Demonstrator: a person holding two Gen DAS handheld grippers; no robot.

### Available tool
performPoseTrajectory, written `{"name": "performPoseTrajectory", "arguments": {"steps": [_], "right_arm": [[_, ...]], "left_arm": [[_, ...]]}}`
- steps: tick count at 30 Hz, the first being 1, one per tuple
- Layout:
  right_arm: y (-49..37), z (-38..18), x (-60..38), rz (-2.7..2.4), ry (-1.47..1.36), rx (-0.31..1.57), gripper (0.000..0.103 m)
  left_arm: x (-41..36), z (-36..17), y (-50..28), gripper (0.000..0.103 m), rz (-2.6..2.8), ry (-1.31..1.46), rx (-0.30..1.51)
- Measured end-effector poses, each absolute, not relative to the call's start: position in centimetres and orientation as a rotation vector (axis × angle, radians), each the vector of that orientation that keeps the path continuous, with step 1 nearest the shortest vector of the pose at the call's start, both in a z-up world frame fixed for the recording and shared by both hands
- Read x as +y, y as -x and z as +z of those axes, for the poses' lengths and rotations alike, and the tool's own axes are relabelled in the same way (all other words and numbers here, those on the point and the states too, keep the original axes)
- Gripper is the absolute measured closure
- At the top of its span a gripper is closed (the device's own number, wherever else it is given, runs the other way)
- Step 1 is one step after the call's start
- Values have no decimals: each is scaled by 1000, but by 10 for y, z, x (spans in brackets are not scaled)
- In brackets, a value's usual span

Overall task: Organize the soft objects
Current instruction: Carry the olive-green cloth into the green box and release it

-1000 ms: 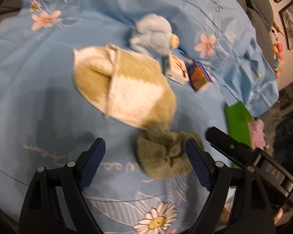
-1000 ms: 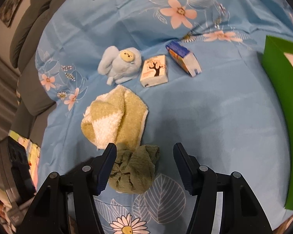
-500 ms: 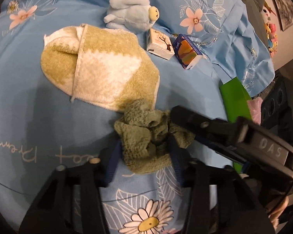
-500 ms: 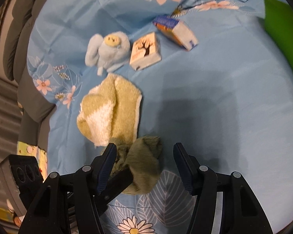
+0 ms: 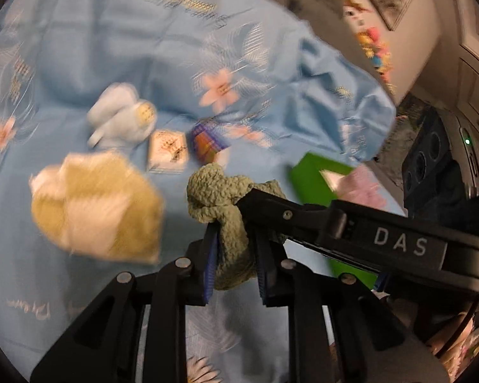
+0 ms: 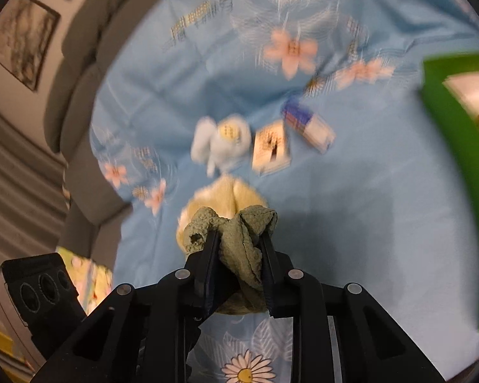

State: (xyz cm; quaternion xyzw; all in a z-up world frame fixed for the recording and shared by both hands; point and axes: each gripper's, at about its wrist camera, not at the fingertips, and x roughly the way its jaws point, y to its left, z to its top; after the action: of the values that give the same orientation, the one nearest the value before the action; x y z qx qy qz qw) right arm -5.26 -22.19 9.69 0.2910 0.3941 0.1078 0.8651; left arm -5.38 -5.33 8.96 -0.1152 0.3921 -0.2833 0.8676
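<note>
Both tongs have just bitten into the same green cloth. A second ago each pair stood wide open around it as it lay crumpled on the blue sheet; now the left tongs [image 5: 233, 252] are clenched on the green cloth [image 5: 230, 201], and the right tongs [image 6: 238, 255] are closing on it from the other side, the cloth already pinched between the blades. In the left view the right tool's black arm crosses in from the right and meets the cloth's far edge.

The cloth is off the sheet [image 5: 111, 48], bunched and hanging between the two grips, with the yellow towel [image 5: 95, 207] left lying behind it to the left, the plush [image 5: 121, 118] and two small boxes farther back (all of these smeared by motion blur, so their exact placing is only roughly readable). The green bin [image 5: 313, 175] sits at the right.

For the task this looks like the pickup done: with two corners held, the cloth can probably be spread and folded, or carried right to the bin.
</note>
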Motion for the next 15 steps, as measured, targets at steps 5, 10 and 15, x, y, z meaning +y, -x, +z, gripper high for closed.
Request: {"name": "performPoseTrajectory", "arguments": {"steps": [5,10,15], "right_arm": [[73,128,-263,133,-630,686,77],[96,142,-318,9,-687,582,76],[121,145,-370,-171,-737,518,76]], "left_arm": [[-98,120,58,86,-700,192,730],[-155,133,56,86,-827,171,697],[-217,137,57,87,-935,129,715]]}}
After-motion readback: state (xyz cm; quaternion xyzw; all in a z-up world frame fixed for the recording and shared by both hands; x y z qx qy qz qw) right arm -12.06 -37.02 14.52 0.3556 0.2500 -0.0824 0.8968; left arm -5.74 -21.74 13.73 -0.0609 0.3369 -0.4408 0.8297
